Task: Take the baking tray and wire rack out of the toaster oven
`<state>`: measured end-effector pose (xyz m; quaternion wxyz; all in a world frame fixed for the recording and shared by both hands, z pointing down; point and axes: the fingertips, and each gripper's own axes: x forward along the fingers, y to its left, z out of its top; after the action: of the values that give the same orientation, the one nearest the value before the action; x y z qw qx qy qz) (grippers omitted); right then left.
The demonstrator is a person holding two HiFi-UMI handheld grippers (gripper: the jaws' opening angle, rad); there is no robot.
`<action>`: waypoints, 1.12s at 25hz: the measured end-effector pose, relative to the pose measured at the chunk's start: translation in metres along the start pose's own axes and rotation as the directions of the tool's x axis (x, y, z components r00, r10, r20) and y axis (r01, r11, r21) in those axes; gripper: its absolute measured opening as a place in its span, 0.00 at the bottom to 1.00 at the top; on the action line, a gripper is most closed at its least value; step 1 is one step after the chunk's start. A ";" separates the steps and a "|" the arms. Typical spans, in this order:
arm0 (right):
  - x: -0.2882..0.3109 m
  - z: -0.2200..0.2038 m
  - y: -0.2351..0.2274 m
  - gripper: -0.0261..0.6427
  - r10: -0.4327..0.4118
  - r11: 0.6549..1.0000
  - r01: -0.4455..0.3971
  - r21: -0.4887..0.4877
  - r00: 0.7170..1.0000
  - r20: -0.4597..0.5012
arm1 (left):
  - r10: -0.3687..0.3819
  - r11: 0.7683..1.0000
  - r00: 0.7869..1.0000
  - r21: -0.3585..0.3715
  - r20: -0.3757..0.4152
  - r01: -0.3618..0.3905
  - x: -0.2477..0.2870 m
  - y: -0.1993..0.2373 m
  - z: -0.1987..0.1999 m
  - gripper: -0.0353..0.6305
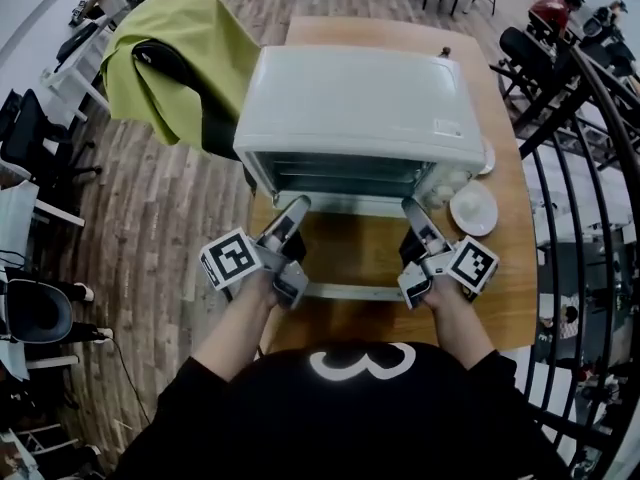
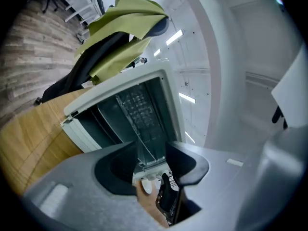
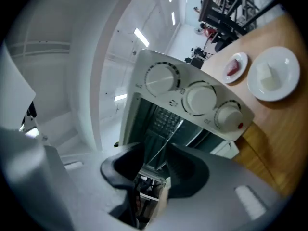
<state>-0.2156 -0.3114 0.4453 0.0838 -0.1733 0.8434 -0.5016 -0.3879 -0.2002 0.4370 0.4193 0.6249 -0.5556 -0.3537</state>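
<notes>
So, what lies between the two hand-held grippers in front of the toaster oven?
The oven's open door, folded down flat. The head view shows it between the left hand-held gripper and the right hand-held gripper.

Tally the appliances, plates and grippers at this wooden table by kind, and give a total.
Toaster oven: 1
Plates: 2
Grippers: 2 (left gripper, right gripper)
Total: 5
</notes>
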 end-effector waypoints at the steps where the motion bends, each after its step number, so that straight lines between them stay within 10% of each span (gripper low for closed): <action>1: 0.005 -0.002 -0.009 0.24 -0.019 0.999 0.018 0.046 1.000 0.016 | 0.008 1.000 1.000 -0.002 0.002 -0.008 0.004 0.008 0.004 0.31; 7: 0.034 -0.014 -0.052 0.28 -0.110 0.963 0.085 0.256 0.990 0.086 | 0.034 0.995 0.999 -0.096 0.039 -0.030 0.029 0.050 0.019 0.34; 28: 0.080 0.010 -0.113 0.28 -0.256 0.921 0.155 0.358 0.932 0.257 | 0.151 0.969 0.973 -0.219 0.176 -0.111 0.067 0.127 0.056 0.30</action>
<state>-0.2633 -0.3986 0.5418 0.1844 -0.3191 0.7013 -0.6102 -0.4798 -0.2783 0.5325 0.4495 0.5026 -0.5934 -0.4396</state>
